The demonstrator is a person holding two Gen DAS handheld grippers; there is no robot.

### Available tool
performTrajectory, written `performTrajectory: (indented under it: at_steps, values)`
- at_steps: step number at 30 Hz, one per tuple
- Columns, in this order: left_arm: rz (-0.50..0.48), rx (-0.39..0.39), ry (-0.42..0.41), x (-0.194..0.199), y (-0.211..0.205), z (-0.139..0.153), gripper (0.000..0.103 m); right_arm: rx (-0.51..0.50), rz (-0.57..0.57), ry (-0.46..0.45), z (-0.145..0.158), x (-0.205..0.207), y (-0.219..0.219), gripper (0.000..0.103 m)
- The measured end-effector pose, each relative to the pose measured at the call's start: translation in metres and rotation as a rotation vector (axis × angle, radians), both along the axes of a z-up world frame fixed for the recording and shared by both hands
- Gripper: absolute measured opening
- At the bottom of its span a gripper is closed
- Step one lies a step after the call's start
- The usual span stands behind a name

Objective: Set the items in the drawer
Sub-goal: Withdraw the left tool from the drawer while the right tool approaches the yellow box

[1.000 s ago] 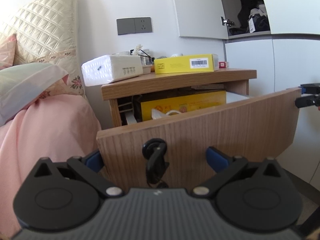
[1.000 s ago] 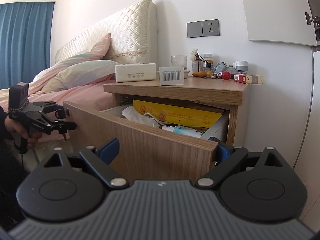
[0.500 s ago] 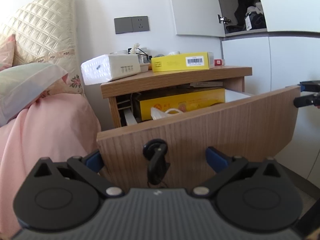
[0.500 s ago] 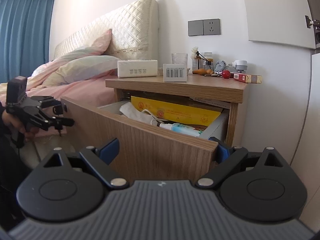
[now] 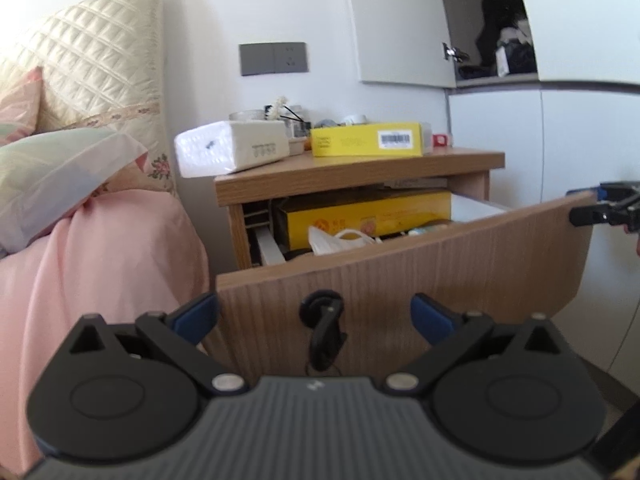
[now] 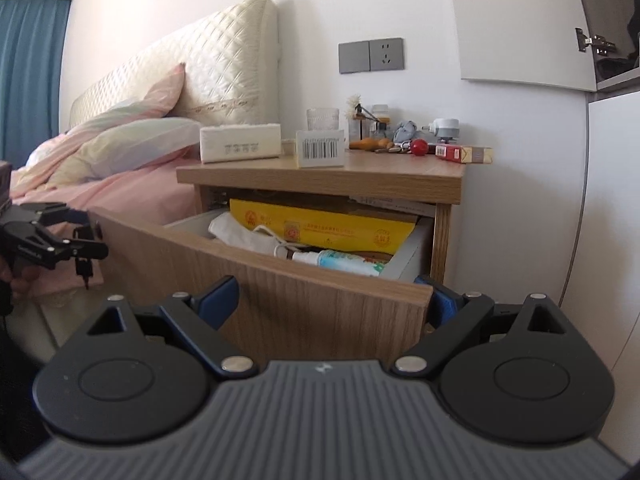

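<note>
We have the drawer (image 5: 400,264) pulled out of the nightstand, which serves as our counter (image 5: 360,168). A yellow box (image 6: 320,230), a white bag (image 5: 340,238) and a tube (image 6: 340,260) lie in the drawer. Our left hand-held gripper (image 5: 316,312) is spread wide in front of the drawer's face, either side of the key (image 5: 326,332) in its lock, gripping nothing. Our right hand-held gripper (image 6: 332,296) is also wide open, straddling the right end of the drawer front, empty. On the counter a tissue pack (image 5: 232,148), a flat yellow box (image 5: 366,144), a red ball (image 6: 420,147) and other small items sit unstored. We judge the opening done and the placing hardly begun, since neither gripper carries an item.
</note>
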State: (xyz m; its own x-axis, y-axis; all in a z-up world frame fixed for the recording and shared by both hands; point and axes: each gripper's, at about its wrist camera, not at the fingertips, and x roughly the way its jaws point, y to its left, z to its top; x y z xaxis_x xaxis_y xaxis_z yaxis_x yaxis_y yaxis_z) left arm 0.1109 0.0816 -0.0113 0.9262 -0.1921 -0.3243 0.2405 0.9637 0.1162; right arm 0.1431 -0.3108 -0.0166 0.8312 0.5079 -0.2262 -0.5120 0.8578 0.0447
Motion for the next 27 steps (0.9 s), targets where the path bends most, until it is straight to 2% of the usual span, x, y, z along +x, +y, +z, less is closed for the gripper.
performTrajectory:
  at_steps: [6,12,14,18,23,27]
  values:
    - [0.020,-0.030,-0.059,-0.009,0.003,0.012,0.103,0.074,-0.038,-0.051,0.012,-0.007,-0.007,0.095]
    - [0.072,-0.056,-0.163,-0.016,0.002,0.027,0.103,0.131,-0.064,-0.061,0.021,-0.008,-0.003,0.095]
    - [0.077,-0.088,-0.183,-0.016,0.002,0.034,0.103,0.149,-0.064,-0.064,0.025,-0.009,0.001,0.095]
    - [0.093,-0.111,-0.196,-0.013,-0.004,0.049,0.103,0.183,-0.072,-0.066,0.031,-0.008,0.009,0.095]
    - [0.115,-0.146,-0.173,-0.003,-0.019,0.062,0.103,0.222,-0.089,-0.074,0.039,-0.004,0.022,0.095]
    - [0.133,-0.221,-0.148,0.013,-0.026,0.074,0.103,0.222,-0.086,-0.082,0.043,-0.002,0.036,0.095]
